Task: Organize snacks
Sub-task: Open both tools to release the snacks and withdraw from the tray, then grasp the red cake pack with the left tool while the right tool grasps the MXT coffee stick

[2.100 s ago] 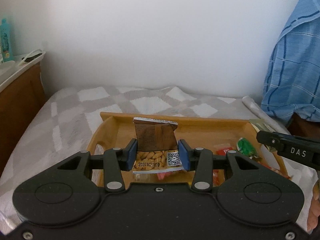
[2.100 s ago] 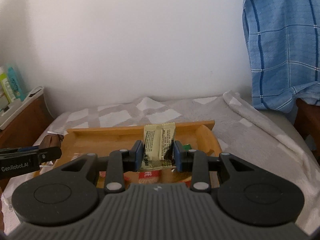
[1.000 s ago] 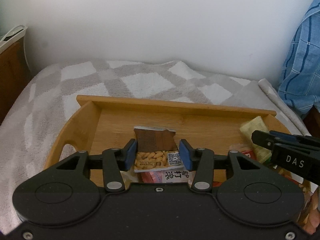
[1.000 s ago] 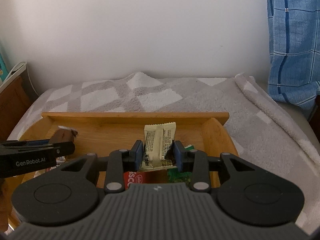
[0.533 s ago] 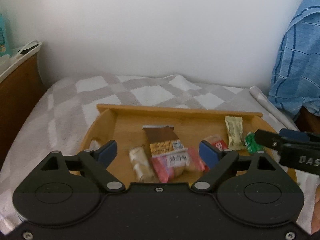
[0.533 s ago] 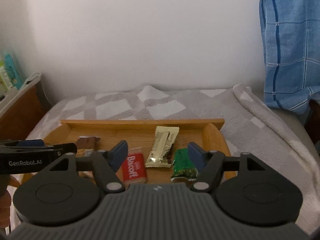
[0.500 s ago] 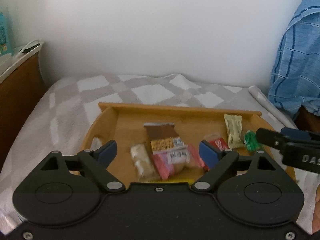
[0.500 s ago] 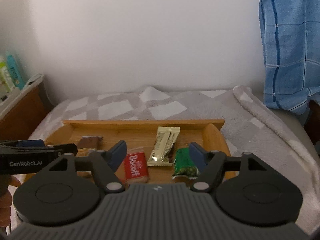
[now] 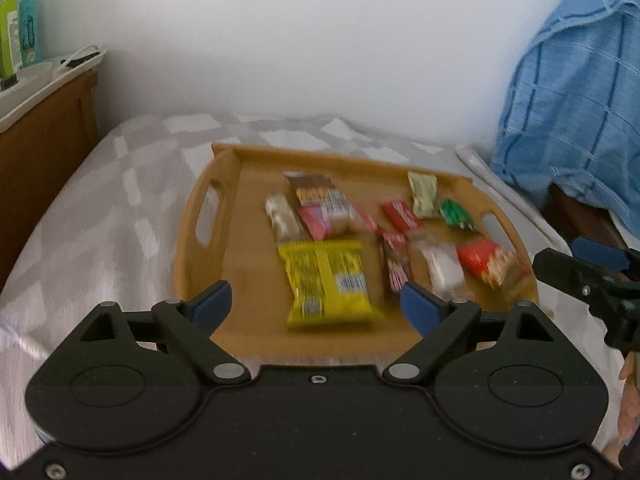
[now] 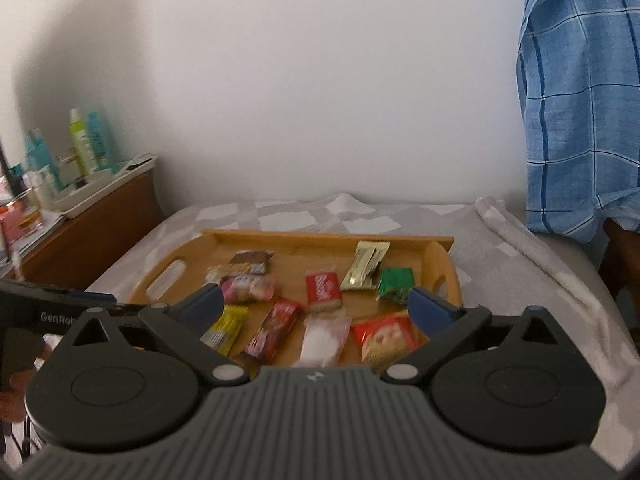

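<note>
Both grippers, left [image 9: 316, 306] and right [image 10: 316, 306], hang spread and empty over the wooden tray [image 9: 224, 248] on the bed, whose light, crinkly, slippery snack packets [image 9: 326, 280] probably pinch best across their flat middles.

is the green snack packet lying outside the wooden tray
No, the green snack packet lies inside the wooden tray, beside the pale gold packet near its right end.

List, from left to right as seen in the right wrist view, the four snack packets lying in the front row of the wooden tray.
yellow packet → dark red bar → clear white packet → red cracker packet, all in the wooden tray.
</note>
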Available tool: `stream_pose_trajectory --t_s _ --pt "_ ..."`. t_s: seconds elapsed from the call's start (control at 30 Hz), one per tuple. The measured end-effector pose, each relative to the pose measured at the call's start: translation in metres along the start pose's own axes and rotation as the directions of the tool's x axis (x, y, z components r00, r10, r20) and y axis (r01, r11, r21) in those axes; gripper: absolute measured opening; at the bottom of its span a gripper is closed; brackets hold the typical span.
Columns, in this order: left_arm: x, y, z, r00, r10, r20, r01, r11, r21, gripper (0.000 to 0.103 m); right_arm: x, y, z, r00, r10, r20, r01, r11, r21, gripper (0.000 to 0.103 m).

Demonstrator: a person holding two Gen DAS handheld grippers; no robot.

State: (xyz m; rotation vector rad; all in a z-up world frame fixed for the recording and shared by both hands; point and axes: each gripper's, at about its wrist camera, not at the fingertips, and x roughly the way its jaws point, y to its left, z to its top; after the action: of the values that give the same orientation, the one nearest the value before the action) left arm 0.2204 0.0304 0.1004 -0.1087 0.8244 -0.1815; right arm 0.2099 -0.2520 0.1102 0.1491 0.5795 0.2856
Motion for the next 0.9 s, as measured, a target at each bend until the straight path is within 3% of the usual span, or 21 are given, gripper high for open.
stream_pose_trajectory --t_s 0.17,0.4,0.5,0.63,0.73,0.9 --pt "-0.011 -0.007 -0.026 1.000 -0.007 -0.021 0.008 0.999 0.038 0.091 -0.024 0.006 -0.033 1.000 -0.001 0.018 0.001 1.000 -0.028 0.103" --pt "-0.010 -0.017 -0.062 0.997 -0.014 -0.070 0.021 0.994 0.110 0.092 -0.036 0.012 -0.072 0.999 -0.005 -0.038 0.001 0.995 -0.100 0.103" --pt "-0.005 -0.027 -0.079 0.993 -0.016 -0.119 0.037 0.983 0.178 0.092 -0.040 0.011 -0.083 0.998 -0.010 -0.062 0.003 0.992 -0.124 0.103" --pt "-0.001 -0.044 -0.097 0.991 -0.033 -0.128 0.066 0.962 0.265 0.092 -0.041 0.005 -0.090 0.996 -0.030 -0.080 0.020 0.992 -0.122 0.103" --pt "-0.001 -0.056 -0.106 0.991 -0.058 -0.121 0.094 0.945 0.312 0.092 -0.043 -0.003 -0.090 0.995 -0.045 -0.084 0.036 0.995 -0.095 0.103" --pt "-0.002 -0.073 -0.114 0.997 -0.070 -0.043 0.081 0.919 0.386 0.092 -0.043 -0.014 -0.091 0.993 -0.078 -0.092 0.070 0.994 -0.086 0.103"
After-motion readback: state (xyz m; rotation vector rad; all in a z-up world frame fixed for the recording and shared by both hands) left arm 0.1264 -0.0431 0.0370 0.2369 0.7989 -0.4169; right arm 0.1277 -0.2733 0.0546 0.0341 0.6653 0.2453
